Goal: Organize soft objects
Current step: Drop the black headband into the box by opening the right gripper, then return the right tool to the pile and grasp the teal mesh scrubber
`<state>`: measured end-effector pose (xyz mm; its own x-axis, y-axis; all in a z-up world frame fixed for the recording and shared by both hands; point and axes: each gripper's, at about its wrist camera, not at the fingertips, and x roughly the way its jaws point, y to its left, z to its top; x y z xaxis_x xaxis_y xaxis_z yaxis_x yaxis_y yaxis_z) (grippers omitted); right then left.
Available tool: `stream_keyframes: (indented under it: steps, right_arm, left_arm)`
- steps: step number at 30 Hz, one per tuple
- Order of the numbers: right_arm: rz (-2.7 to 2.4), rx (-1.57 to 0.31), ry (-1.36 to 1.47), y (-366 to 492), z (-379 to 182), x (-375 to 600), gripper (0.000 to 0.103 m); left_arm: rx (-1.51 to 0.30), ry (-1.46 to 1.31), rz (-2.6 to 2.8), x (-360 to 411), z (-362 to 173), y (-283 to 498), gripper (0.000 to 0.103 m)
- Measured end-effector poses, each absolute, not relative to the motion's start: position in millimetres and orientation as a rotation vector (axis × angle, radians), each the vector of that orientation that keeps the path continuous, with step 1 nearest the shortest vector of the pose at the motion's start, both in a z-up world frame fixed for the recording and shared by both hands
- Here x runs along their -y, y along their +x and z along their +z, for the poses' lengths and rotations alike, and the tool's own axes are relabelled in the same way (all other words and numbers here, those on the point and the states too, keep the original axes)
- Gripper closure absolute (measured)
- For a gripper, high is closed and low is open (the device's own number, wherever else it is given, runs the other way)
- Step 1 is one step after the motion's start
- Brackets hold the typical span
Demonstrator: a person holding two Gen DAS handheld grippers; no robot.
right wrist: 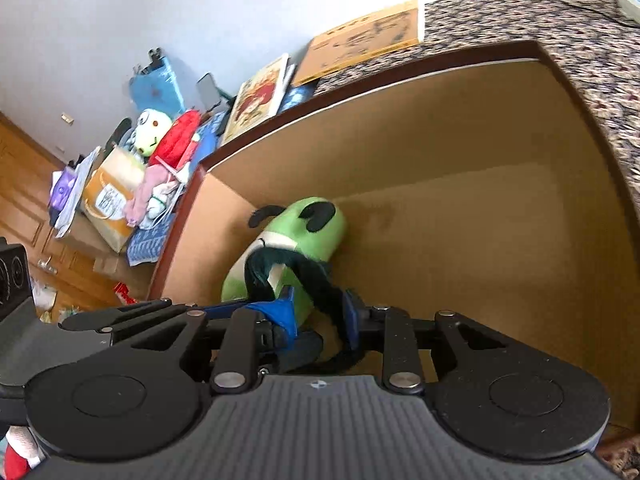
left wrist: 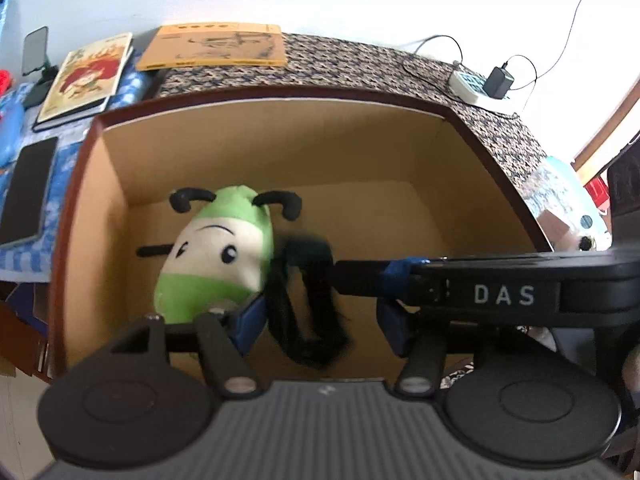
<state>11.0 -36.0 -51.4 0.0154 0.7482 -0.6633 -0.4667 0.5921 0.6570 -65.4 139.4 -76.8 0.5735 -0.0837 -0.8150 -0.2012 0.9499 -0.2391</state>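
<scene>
A green and white plush bug (left wrist: 216, 256) lies in the near left corner of an open cardboard box (left wrist: 280, 152). A black fuzzy loop (left wrist: 304, 312) hangs beside the plush; I cannot tell whether it belongs to the plush. My left gripper (left wrist: 320, 328) is open over the box, and the loop dangles between its blue pads (left wrist: 250, 322) without being pressed. My right gripper (right wrist: 320, 320) reaches in from the right, and its narrow jaws pinch the top of the black loop (right wrist: 316, 276). In the right wrist view the plush (right wrist: 304, 224) lies against the box's left wall (right wrist: 208, 232).
Two books (left wrist: 84, 76) and a yellow booklet (left wrist: 216, 46) lie behind the box on a patterned cloth (left wrist: 360, 64). A power strip with a charger (left wrist: 484, 86) sits at the back right. A phone (left wrist: 28, 196) lies to the left. More plush toys (right wrist: 160, 144) are piled beyond the box.
</scene>
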Motion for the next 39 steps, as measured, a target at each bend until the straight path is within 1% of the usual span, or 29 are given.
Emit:
stream_keyframes:
  steps: [12,13,15,20,30,31,39]
  right_arm:
    - [0.933,-1.174,0.344,17,-47,90,0.092]
    - [0.943,-1.166,0.349,17,-45,95,0.095]
    - [0.96,-1.144,0.37,17,-41,106,0.095]
    - [0.991,-1.085,0.411,19,-32,138,0.091]
    - [0.893,-1.023,0.494,27,-35,243,0.091]
    - [0.873,-1.024,0.497,27,-37,254,0.091]
    - [0.712,-1.071,0.509,28,-61,338,0.091]
  left_arm:
    - [-0.95,-0.25,0.045,-83,-62,-52,0.045]
    - [-0.946,-0.242,0.043,-78,-61,-52,0.045]
    - [-0.938,-0.224,0.037,-64,-56,-51,0.045]
    - [-0.91,-0.182,0.021,-27,-45,-47,0.045]
    - [-0.873,-0.113,-0.063,53,-30,-32,0.045]
    - [-0.874,-0.107,-0.074,61,-31,-30,0.043]
    - [-0.927,-0.082,-0.177,126,-50,-11,0.043]
